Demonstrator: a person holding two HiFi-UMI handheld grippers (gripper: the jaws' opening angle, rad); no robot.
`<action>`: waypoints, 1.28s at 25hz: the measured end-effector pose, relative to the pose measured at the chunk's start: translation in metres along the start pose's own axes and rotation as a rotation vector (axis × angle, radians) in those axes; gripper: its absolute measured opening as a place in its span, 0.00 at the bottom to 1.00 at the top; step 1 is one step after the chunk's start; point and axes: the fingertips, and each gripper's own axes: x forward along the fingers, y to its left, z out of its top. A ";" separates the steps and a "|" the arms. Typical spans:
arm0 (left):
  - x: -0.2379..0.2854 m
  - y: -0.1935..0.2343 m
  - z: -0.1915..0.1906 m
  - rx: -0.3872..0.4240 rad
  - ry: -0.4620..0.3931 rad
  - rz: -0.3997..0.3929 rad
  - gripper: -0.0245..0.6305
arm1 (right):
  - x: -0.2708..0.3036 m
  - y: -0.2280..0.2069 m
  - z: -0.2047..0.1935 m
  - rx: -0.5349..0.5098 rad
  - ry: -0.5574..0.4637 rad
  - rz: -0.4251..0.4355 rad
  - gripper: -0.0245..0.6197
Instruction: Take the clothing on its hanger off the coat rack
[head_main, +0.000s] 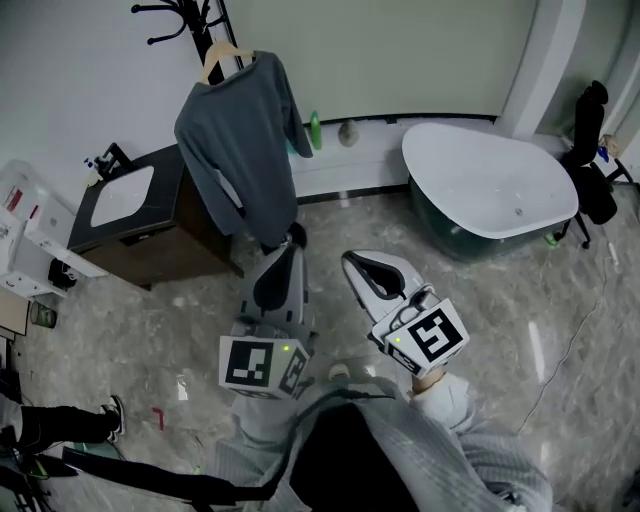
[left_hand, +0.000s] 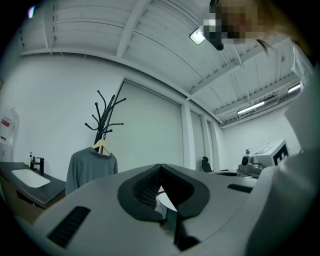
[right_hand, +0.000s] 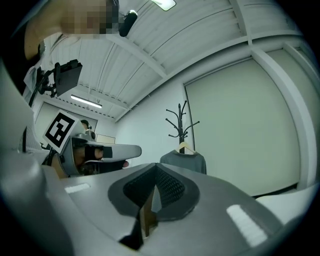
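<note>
Left gripper (head_main: 294, 238): jaws pressing together, nothing between them. Right gripper (head_main: 352, 263): likewise closed on nothing, riding just beside the left one, both pointing toward the rack.

In the head view the left tip is overlapping the hem of the grey long-sleeved sweater (head_main: 240, 140). Both gripper views are showing the sweater (left_hand: 91, 169) well off from the jaws, so there is no contact.

The sweater is hanging on a pale wooden hanger (head_main: 222, 55) from the black branching coat rack (head_main: 190, 15). The rack's pole is hiding behind the cloth, and its top is running out of frame.

A dark wooden vanity (head_main: 190, 225) is crowding the sweater's left side. A white oval bathtub (head_main: 490, 185) is standing well to the right. Grey marbled floor (head_main: 360, 225) is lying open between them.
</note>
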 end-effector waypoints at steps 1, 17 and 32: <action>0.016 0.013 0.000 0.003 0.006 0.000 0.04 | 0.016 -0.011 -0.002 0.007 0.000 -0.006 0.04; 0.277 0.175 -0.034 0.041 -0.004 0.205 0.04 | 0.243 -0.236 -0.033 -0.011 0.005 0.174 0.04; 0.353 0.334 -0.028 0.138 0.076 0.723 0.04 | 0.446 -0.357 -0.034 -0.057 -0.006 0.406 0.04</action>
